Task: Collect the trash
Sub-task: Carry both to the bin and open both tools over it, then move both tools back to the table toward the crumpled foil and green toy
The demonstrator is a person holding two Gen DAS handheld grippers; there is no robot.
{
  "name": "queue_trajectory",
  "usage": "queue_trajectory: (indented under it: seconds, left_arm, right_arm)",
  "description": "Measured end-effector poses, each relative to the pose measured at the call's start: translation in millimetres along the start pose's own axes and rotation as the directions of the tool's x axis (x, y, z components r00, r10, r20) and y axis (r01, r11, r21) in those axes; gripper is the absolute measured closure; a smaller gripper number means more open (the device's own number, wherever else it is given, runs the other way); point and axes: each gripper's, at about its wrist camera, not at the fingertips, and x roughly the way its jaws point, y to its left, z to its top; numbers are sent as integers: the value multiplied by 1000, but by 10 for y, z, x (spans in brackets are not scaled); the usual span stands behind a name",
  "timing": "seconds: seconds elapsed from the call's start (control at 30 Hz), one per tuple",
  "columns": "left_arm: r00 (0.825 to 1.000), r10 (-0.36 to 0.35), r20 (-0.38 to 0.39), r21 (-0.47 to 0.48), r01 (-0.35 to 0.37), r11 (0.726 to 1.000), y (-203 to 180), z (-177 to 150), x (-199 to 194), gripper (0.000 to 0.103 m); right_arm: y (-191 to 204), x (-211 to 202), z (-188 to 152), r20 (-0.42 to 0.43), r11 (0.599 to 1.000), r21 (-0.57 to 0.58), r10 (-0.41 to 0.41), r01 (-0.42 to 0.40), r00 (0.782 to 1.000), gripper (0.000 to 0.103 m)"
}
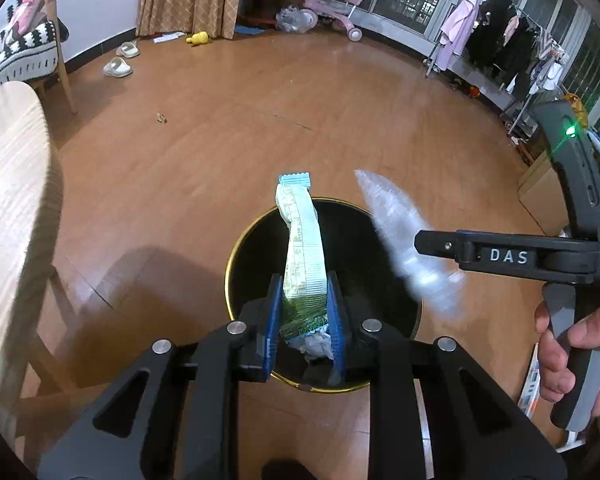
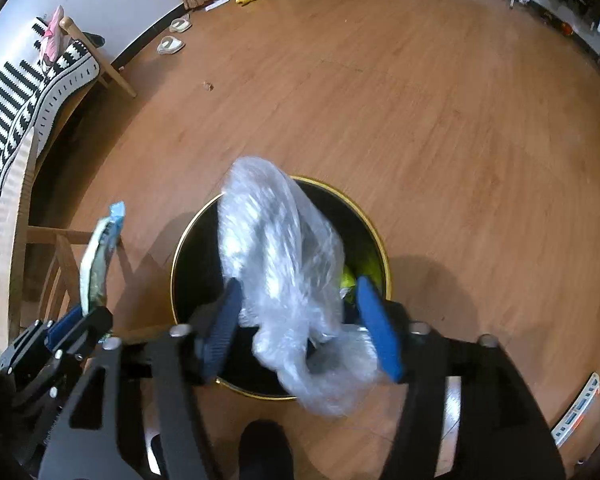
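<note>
Wrapper (image 1: 302, 240), long and narrow, stands lengthwise out of the clenched left hand-held gripper (image 1: 304, 316), blue end pointing away, above the bin (image 1: 236, 256) on the floor (image 1: 220, 120). Right hand-held gripper (image 2: 300, 320) is spread wide, a clear bag (image 2: 276, 248) loose between its fingers over the bin, which holds yellow-green trash (image 2: 360, 272).

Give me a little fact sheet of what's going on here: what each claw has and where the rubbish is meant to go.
Left gripper: shut on a long snack wrapper, held over the bin
Right gripper: jaws apart, clear plastic bag between them, blurred by motion
Bin: black, gold-rimmed, on the wooden floor, below both grippers
Inside bin: something yellow-green
Stage: wrapper not yet dropped
</note>
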Motion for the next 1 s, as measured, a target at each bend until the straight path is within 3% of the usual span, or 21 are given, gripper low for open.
queue_trajectory:
  seconds: [0.17,0.23,0.27,0.3,0.47,0.7,0.87,1.0]
  left_arm:
    - [999,-30,-25,-16,29,999,-34,-1,109,80]
    - [998,-37,-45,-20,36,999,-42,-1,159,63]
    - [998,-40,-46,-23,39,999,-51,9,161,44]
    - [998,-43,-36,-25,43,999,-62,2,157,35]
    - [999,-39,-30,-10,39,999,-91,-19,144,31]
    - [1000,-14,25,-36,15,999,-29,-3,-156,13]
    - [996,4,86,-50,0,999,148,14,-629,8]
    - [985,86,147,-77,-76,994,471,-24,-1166,7]
  right_arm:
    - [9,-52,-15,11,1000,6,6,-6,1000,42]
    - [-2,-85,-10,24,1000,11,3,-3,1000,40]
    - [-10,-109,-1,30,1000,16,6,-7,1000,39]
    - [-16,-133,5,36,1000,21,10,-10,999,38]
    - [-25,-228,29,62,999,24,23,-25,998,37]
    - [130,-366,46,99,999,0,35,-35,995,34]
    - [464,-569,48,158,998,-55,43,-35,987,26]
    - [884,-686,35,176,991,-111,93,-74,980,25]
